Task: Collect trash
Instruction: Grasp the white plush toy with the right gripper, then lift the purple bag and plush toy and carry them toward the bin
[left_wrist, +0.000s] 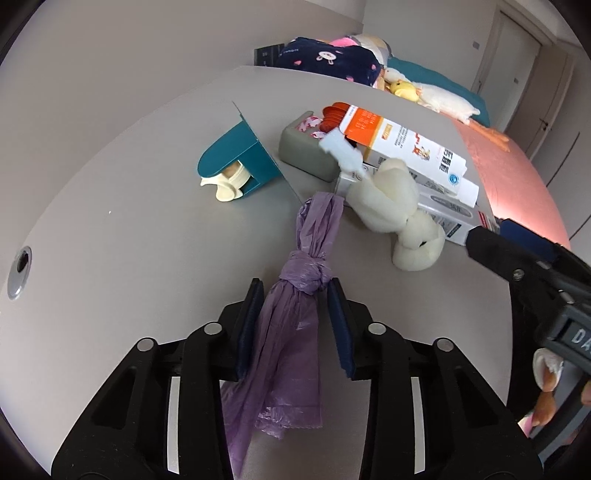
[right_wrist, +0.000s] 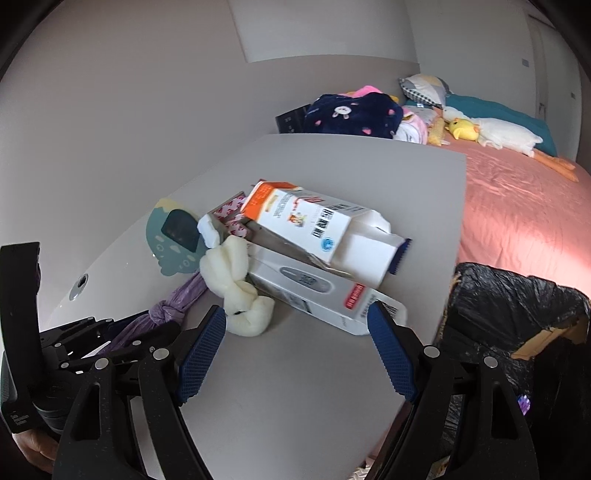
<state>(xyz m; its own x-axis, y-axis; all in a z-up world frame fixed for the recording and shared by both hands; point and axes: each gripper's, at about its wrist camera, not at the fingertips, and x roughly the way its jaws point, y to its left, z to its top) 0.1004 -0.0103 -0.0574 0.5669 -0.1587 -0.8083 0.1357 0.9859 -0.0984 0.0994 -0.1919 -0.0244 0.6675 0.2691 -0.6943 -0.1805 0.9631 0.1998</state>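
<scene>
Grey table (left_wrist: 129, 229): teal stand (left_wrist: 236, 158) at left. Left gripper (left_wrist: 295, 291) narrowed around a knotted purple bag (left_wrist: 291, 332) lying on the table between its pads; whether they press it I cannot tell. Further right, white cloth bundle (left_wrist: 388, 199) against stacked boxes (left_wrist: 413, 147). Right gripper (right_wrist: 297, 321) stands wide, empty, facing the boxes. Black-lined bin (right_wrist: 509, 310) beside the table's right edge.

Knotted purple plastic bag (left_wrist: 295, 325) flat on grey table (left_wrist: 129, 258) (thin, crumpled), beside opened cartons (left_wrist: 402, 147).
</scene>
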